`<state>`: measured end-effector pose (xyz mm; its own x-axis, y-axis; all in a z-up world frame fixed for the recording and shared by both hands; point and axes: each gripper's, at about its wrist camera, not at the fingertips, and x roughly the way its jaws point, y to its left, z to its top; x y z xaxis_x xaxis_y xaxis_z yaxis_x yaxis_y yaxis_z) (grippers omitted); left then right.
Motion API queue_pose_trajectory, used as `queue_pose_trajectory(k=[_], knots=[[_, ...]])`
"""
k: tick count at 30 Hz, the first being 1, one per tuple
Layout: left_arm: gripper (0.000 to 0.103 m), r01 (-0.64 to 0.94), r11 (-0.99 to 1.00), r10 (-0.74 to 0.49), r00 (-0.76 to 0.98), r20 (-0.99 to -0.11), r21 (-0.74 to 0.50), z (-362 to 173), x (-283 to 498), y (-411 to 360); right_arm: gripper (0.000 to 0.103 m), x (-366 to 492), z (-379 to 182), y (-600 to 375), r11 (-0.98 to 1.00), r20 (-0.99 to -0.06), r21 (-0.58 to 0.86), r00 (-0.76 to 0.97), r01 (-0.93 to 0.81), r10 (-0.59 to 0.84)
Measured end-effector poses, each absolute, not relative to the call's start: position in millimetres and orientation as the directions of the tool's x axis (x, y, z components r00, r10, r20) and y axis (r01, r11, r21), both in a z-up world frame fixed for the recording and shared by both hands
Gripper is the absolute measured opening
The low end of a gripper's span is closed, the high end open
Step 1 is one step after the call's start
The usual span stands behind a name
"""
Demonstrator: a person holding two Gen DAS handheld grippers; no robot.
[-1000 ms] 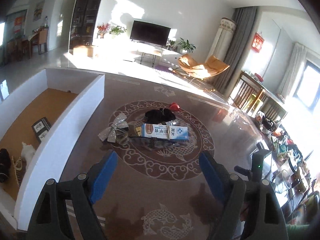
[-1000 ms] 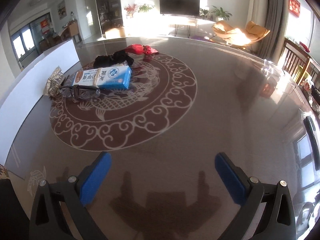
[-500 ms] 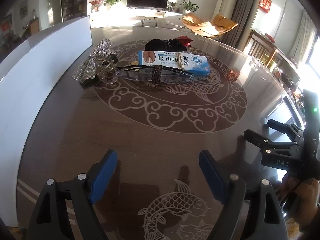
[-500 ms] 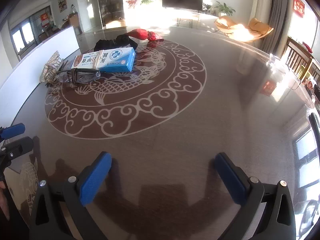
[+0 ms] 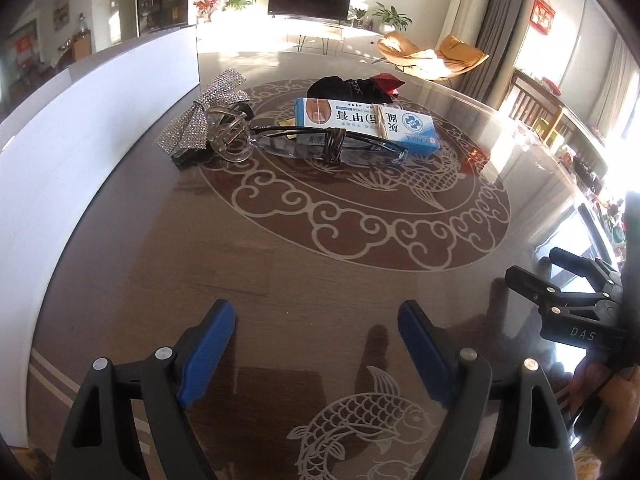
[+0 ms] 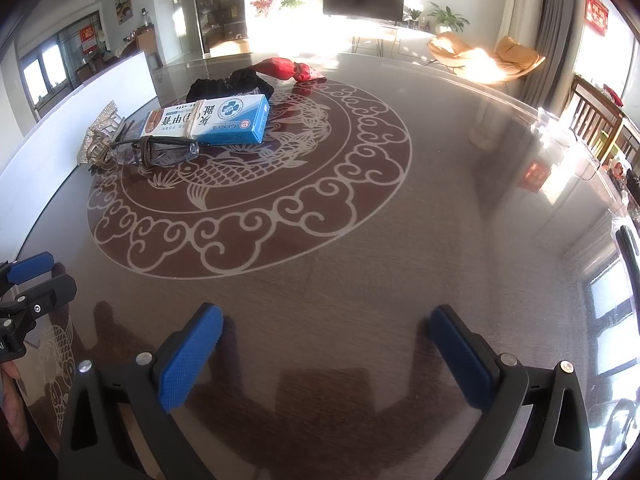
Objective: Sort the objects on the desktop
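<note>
A small pile lies on the far side of the round table: a blue and white box, dark-framed glasses in front of it, a clear hair claw, a rhinestone bow, a black cloth and a red item. My left gripper hovers low over the near table edge, open and empty. In the right wrist view the box, glasses and red item lie far left. My right gripper is open and empty too.
A white box wall runs along the table's left side. The right gripper's black frame and a hand show at the left view's right edge. Chairs and clutter stand beyond the table's right rim.
The left gripper sank toward the table and tilted down; the white box's inside dropped out of view and the pile looks nearer. The right gripper stayed put, and the left gripper entered its view.
</note>
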<state>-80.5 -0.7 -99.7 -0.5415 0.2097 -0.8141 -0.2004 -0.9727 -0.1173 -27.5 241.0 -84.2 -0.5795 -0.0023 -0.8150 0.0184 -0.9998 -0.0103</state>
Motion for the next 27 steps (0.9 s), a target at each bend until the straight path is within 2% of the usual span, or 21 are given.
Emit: queue_pose_trajectory(k=[9,14,16,27], knots=[[0.085,-0.218,-0.976,0.141,-0.553,-0.821,-0.021,-103.9,-79.2,11.9,0.103,-27.6,-84.1,241.1,-1.000,-0.815,-0.010,-0.579,0.019,-0.003],[0.091,-0.233,-0.972,0.132,-0.552,-0.823,0.000,-105.9,-79.0,15.5,0.103,-27.6,-84.1,241.0,-1.000,-0.815,-0.010,-0.579,0.019,-0.003],[0.099,-0.238,-0.971,0.133,-0.548,-0.826,0.001,-107.3,-79.2,16.9,0.103,-27.8,-83.8,240.8,-1.000,-0.815,-0.010,-0.579,0.019,-0.003],[0.103,-0.233,-0.972,0.129,-0.549,-0.826,0.004,-108.9,-76.1,16.4,0.103,-27.6,-84.3,240.9,-1.000,-0.815,-0.010,-0.579,0.019,-0.003]])
